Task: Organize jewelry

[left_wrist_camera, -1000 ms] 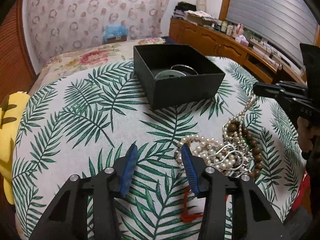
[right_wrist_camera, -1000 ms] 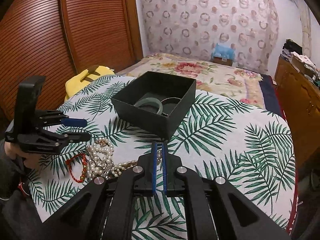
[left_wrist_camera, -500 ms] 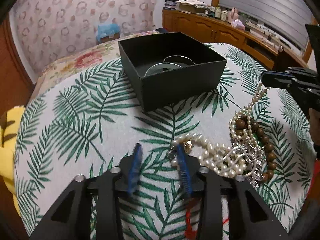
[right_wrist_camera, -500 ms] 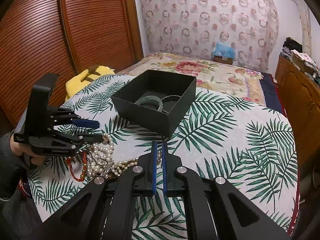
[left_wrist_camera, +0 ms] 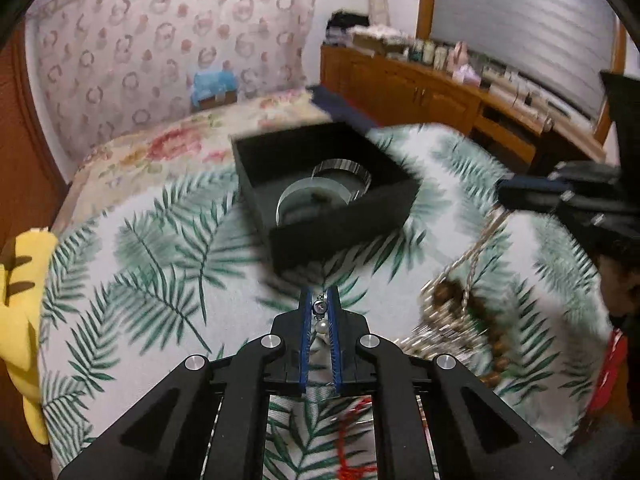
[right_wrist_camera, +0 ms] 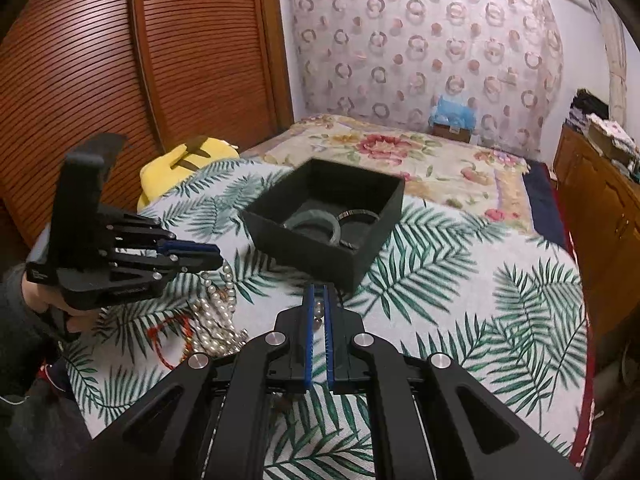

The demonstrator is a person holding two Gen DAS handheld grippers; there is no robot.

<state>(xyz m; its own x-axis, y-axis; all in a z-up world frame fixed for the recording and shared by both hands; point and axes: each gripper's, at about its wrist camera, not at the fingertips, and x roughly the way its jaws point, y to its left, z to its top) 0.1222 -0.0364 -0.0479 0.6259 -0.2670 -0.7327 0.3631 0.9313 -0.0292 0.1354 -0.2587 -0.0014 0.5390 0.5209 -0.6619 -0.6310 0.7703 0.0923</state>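
Pearl strands [left_wrist_camera: 320,326] sit clamped in each hand-held gripper (left [left_wrist_camera: 319,300]; right [right_wrist_camera: 319,300]).

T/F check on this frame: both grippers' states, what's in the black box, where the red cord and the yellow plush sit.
1. The left gripper is shut on a pearl strand. True.
2. The right gripper is wide open and holds nothing. False: its jaws are nearly closed with pearls between them.
3. The black box already holds a green bangle and a thin silver bangle. True.
4. The red cord bracelet lies inside the box. False: it lies on the palm-leaf cloth beside the jewelry pile.
5. The yellow plush sits on top of the box. False: it sits at the cloth's edge, apart from the box.
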